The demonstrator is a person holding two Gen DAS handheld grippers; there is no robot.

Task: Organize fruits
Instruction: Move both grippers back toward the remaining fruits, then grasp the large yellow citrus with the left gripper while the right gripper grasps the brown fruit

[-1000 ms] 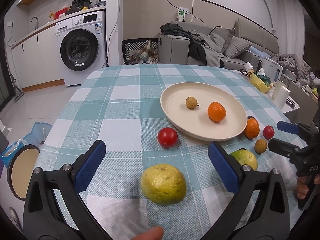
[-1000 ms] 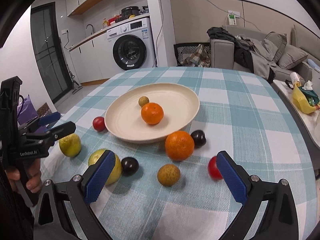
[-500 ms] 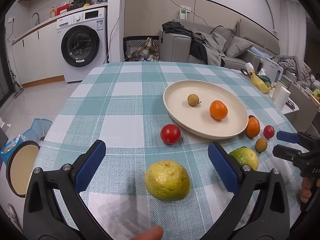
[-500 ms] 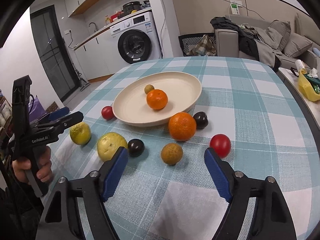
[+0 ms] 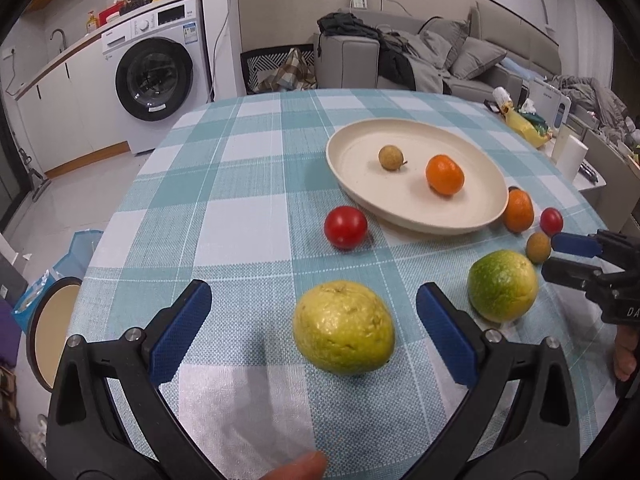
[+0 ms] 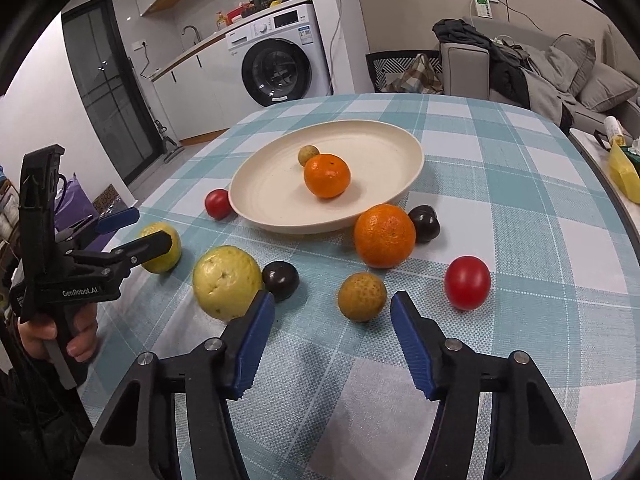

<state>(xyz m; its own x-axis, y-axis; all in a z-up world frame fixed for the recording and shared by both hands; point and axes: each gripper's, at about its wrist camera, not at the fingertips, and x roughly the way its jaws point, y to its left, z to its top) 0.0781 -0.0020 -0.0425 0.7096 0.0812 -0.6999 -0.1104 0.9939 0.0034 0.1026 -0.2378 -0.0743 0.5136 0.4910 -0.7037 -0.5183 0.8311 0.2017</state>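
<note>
A cream plate (image 5: pixel 352 148) (image 6: pixel 272 184) holds a small orange (image 5: pixel 445 174) (image 6: pixel 327 175) and a small brown fruit (image 5: pixel 391 157). My left gripper (image 5: pixel 314 310) is open around a yellow-green fruit (image 5: pixel 344 326) on the cloth. My right gripper (image 6: pixel 332 316) is open, with a brown spotted fruit (image 6: pixel 362 297) just ahead between its fingertips. Around the plate lie a big orange (image 6: pixel 384 235), two tomatoes (image 6: pixel 467 282) (image 6: pixel 218 203), two dark plums (image 6: pixel 281 280) (image 6: pixel 425 224) and a second yellow-green fruit (image 6: pixel 227 282) (image 5: pixel 502 285).
The round table wears a teal checked cloth (image 5: pixel 240 184). A washing machine (image 5: pixel 156 76) and a sofa (image 5: pixel 440 56) stand beyond it. A side table with a yellow bag (image 5: pixel 524 124) and a paper roll is to the right. A bin (image 5: pixel 56 332) sits on the floor at left.
My right gripper has moved forward and narrowed its jaws, closing in on the brown spotted fruit. My left gripper has shifted slightly left, so the yellow-green fruit sits more to the right between its fingers.
</note>
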